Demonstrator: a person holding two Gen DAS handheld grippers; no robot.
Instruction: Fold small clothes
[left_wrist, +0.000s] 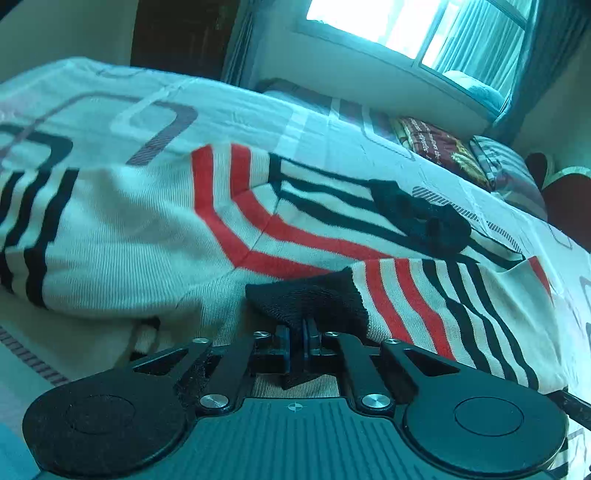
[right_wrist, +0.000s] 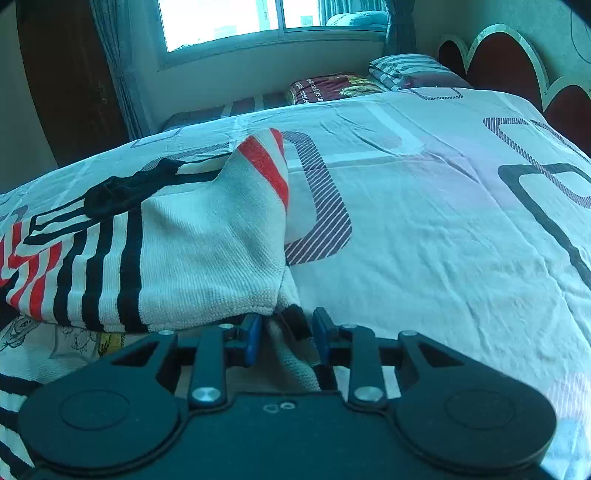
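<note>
Sweater (left_wrist: 147, 229) flat on bed (right_wrist: 443, 229), long axis running 9 to 3 o'clock. Left hand-held gripper (left_wrist: 300, 332) clamps black cuff (left_wrist: 310, 299). Right hand-held gripper (right_wrist: 286, 336) part-closed, hem (right_wrist: 291, 354) between pads; contact unclear.

left wrist view low over the bed (left_wrist: 258, 110), close behind left gripper (left_wrist: 300, 334), facing sweater (left_wrist: 147, 229) and window (left_wrist: 406, 29), right wrist view equally close behind right gripper (right_wrist: 288, 332), both share sweater, pillows (right_wrist: 402, 70), window
</note>
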